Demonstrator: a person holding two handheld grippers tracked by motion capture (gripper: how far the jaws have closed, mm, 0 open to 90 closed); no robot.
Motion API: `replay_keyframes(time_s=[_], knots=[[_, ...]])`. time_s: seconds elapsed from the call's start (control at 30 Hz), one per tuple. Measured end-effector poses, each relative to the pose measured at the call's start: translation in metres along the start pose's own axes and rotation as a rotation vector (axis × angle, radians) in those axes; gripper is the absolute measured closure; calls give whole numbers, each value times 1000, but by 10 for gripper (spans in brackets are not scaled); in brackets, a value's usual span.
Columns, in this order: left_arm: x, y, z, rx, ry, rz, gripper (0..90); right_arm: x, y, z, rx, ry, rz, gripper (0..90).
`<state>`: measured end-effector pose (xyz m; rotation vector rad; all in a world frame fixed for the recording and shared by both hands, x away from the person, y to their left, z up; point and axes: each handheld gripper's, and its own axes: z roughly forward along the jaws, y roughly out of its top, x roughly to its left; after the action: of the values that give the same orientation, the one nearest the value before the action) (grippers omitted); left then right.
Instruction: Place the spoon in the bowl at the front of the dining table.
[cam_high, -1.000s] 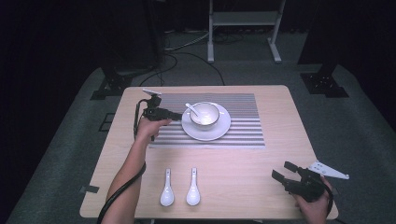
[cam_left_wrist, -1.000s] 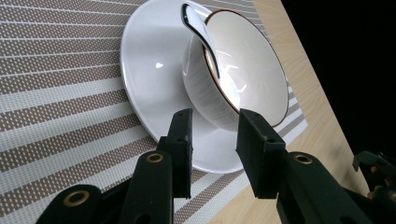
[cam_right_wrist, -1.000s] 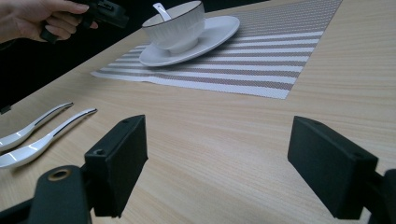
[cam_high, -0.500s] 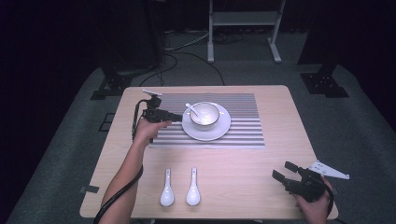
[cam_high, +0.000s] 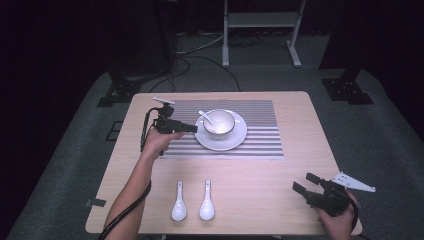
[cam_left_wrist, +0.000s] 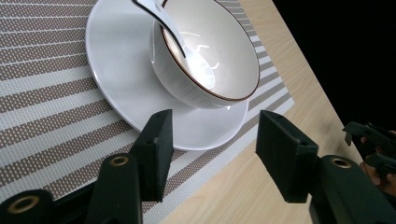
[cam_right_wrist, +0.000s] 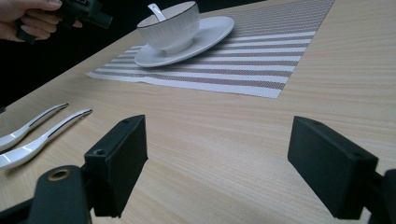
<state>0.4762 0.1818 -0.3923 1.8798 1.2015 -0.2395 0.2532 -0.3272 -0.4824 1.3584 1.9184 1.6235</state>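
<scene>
**Item: table setting with spoons, left hand at the bowl**

- **Left gripper** (cam_high: 189, 128): held just left of the plate, pointing at it over the mat. Jaws have just been opening and now stand apart with nothing between them; in the left gripper view the plate rim and mat lie plain in the gap. Compared with a second ago it sits in much the same spot
- **Spoon in bowl** (cam_high: 205, 117): white, its scoop down inside the bowl, handle leaning out over the rim toward the left gripper. Free of the jaws; it rests on the bowl alone
- **Bowl** (cam_high: 220, 123): white with a dark rim line, upright on the plate
- **Plate** (cam_high: 239, 138): white, on the left half of the striped mat (cam_high: 260, 130)
- **Two spare spoons**: left one (cam_high: 179, 203), right one (cam_high: 207, 201), side by side near the table's front edge, handles pointing away from the person, untouched
- **Right gripper** (cam_high: 304, 184): low at the front right of the table (cam_high: 300, 110), jaws wide apart and empty, well away from all the tableware
- **Reading**: the opened jaws beside a spoon already lying in the bowl suggest a release just completed; that placement looks done. The likely remaining work is the two spoons at the front edge, nearer the left hand than the right
</scene>
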Motion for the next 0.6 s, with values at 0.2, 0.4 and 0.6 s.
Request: replay_keyframes(time_s=[0.2, 0.4, 0.6], knots=[[-5, -8, -4, 3, 1, 11, 378, -1, 0, 0, 3, 4, -2, 189], [-4, -21, -8, 28, 10, 12, 337, -1, 0, 1, 2, 9, -3, 189], [-3, -31, -11, 28, -24, 9, 310, 0, 0, 1, 5, 5, -9, 189]])
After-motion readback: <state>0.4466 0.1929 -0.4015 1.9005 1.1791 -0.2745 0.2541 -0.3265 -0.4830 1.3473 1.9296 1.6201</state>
